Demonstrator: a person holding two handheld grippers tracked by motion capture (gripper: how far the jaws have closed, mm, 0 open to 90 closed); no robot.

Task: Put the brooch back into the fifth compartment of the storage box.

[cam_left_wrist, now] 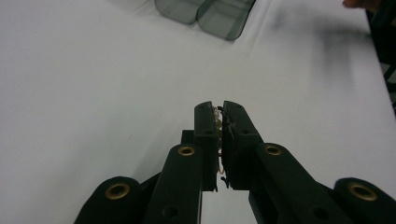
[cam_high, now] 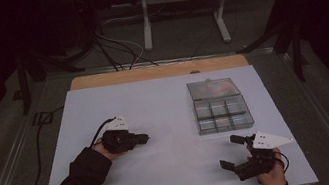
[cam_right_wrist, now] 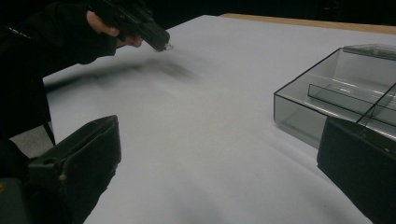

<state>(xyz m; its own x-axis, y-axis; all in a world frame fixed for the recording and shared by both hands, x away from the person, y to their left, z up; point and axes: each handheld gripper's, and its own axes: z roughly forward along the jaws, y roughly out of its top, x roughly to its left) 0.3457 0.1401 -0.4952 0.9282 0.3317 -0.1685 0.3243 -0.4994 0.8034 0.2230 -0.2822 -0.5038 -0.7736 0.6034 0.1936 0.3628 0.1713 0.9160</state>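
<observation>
At the near edge of the white table [cam_high: 176,171], a person's right hand [cam_high: 274,178] holds the right gripper [cam_high: 231,153] at about 5 o'clock on the surface, its two black jaws spread wide apart with nothing between them; in the right gripper view the jaws stand at the far left and far right of the frame over bare tabletop. The grey three-cornered plate [cam_high: 272,140] on top of that gripper points toward 3 o'clock. A little farther in, at about 9 o'clock from the table's middle, the left hand [cam_high: 106,150], in a dark sleeve [cam_high: 79,183], holds the left gripper [cam_high: 144,138] with its tip toward 3 o'clock. In the left gripper view its jaws are nearly closed, leaving only a thin slit, and something small, pale and beaded shows in that slit [cam_left_wrist: 217,122]; what it is cannot be told. Beyond the right gripper, at about 2 o'clock on the table and well apart from both grippers, a clear plastic compartment box [cam_high: 222,115] lies open, its divided tray nearer and its lid [cam_high: 213,89] laid flat on the far side. The compartments that can be seen in the right gripper view look empty. Past the white surface a strip of wooden board [cam_high: 159,71] runs along the far edge, and beyond it, at 12 o'clock, cables [cam_high: 114,47] and a white stand frame [cam_high: 183,3] sit on the dark floor.
</observation>
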